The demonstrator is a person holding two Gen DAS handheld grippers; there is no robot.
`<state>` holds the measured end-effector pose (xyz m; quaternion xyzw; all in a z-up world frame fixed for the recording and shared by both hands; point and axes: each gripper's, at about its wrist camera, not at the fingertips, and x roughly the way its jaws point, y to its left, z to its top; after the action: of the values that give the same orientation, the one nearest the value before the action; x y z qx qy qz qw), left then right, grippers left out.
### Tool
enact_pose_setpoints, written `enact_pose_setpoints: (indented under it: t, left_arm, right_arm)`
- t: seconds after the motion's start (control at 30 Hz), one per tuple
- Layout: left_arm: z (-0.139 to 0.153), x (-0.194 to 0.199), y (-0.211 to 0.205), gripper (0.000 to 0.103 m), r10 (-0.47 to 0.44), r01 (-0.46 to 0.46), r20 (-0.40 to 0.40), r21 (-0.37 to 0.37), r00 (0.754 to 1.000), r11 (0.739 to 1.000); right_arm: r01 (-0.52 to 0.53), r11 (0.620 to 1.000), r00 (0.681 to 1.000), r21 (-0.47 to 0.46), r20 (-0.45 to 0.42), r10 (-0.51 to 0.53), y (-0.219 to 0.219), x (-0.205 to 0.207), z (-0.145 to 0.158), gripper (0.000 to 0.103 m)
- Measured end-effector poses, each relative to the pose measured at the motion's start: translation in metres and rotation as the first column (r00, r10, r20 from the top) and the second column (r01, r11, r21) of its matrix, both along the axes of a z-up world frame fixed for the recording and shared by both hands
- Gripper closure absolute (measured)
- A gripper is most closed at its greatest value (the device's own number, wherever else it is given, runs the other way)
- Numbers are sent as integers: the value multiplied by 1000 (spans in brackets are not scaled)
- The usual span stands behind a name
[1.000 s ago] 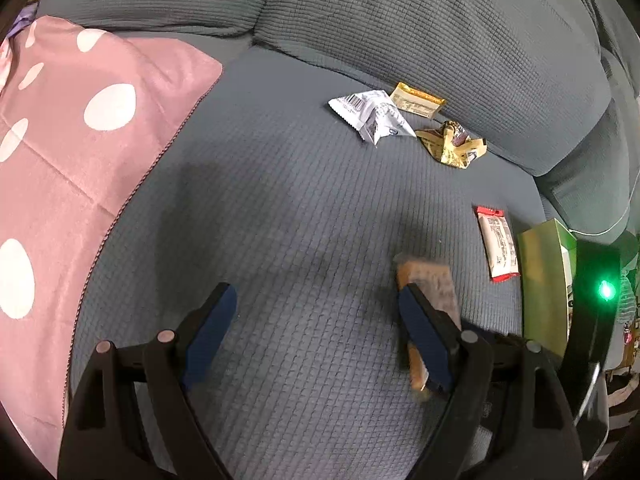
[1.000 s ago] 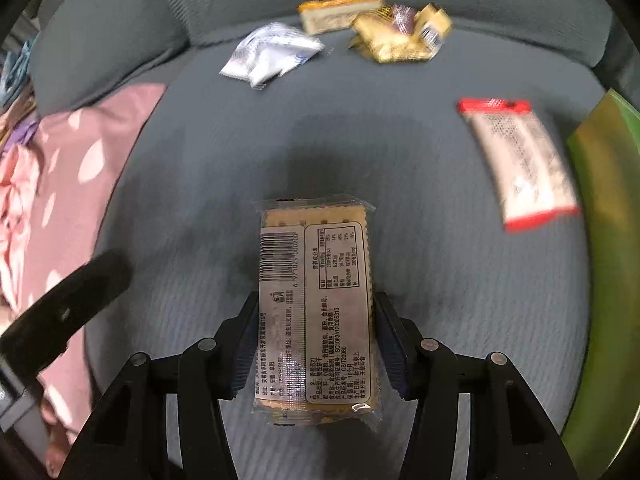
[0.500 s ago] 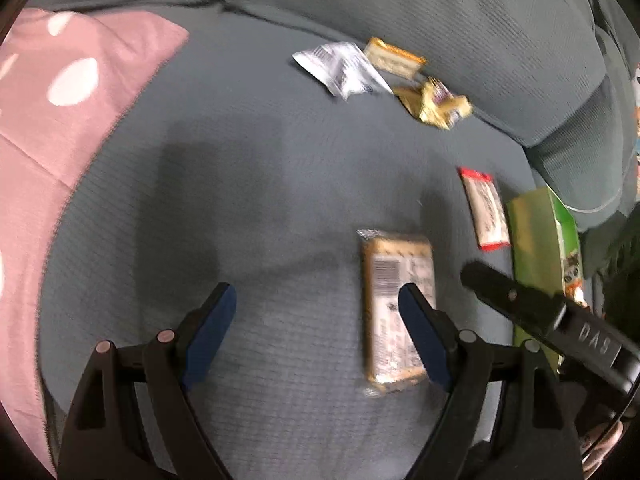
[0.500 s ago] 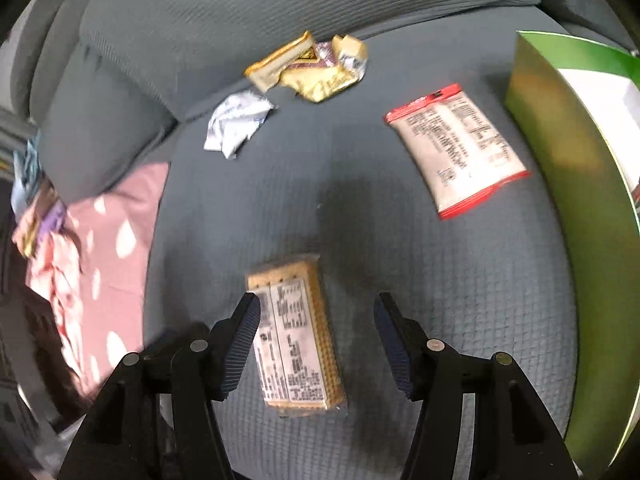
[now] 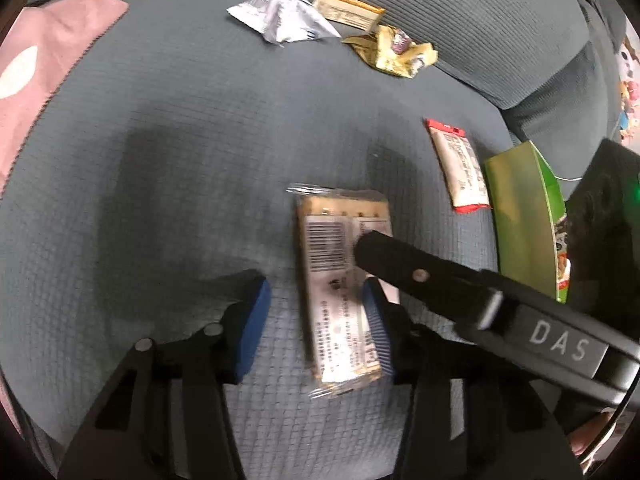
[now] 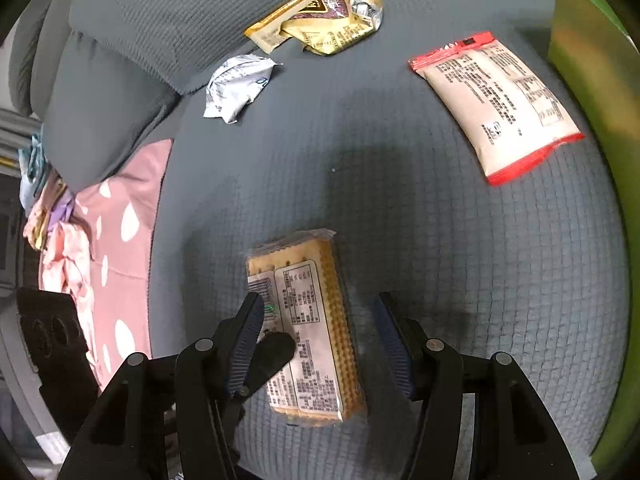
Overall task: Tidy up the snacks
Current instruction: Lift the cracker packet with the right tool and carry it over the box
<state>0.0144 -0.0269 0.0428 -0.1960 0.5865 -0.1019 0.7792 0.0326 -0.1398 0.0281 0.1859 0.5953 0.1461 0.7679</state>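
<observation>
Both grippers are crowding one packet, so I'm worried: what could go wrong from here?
1. The left gripper, whose jaws have just been closing around the cracker packet, meets it off-centre; it may skid on the sofa seat.
2. The right gripper hangs open over the same packet; fingers could collide.

Grey waffle-weave sofa (image 6: 500, 280); pink white-spotted blanket (image 6: 120, 220) at left — red-edged cream packet (image 6: 504, 108), green box (image 6: 592, 80) at right.

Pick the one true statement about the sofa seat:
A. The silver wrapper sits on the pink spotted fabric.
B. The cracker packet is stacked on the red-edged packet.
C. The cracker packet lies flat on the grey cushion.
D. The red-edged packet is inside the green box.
C: the cracker packet lies label-up on the grey cushion, apart from the red-edged packet and every other item.
</observation>
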Motion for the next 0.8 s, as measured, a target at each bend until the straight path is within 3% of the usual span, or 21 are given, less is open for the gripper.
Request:
enact_pose_setpoints:
  t: [0.03,0.1,0.3,0.6,0.8]
  left_arm:
    - [0,0,-2,72,-8,8,6,-24,1000,1000]
    - [0,0,-5,74,-20,20,5,-44,1000,999]
    - [13,-6,-13,75,-35,34,57,14,998,999]
    - [52,-24,-13,75,-28,16,246,47,969,999]
    - [66,-32,-16,75,-23,12,316,38,948,999]
  right_arm:
    - [-7,1000,1000,-1,10,7,2,0,1,43]
    - [-16,1000,1000,25,12,16,4,1,-1,46]
    - [-9,999,999,46,39,7,2,-3,3,48]
    - [-6,999,970,38,243,-3,5,-24,52,47]
    - [-4,1000,939,14,345,-1,4,-32,74,47]
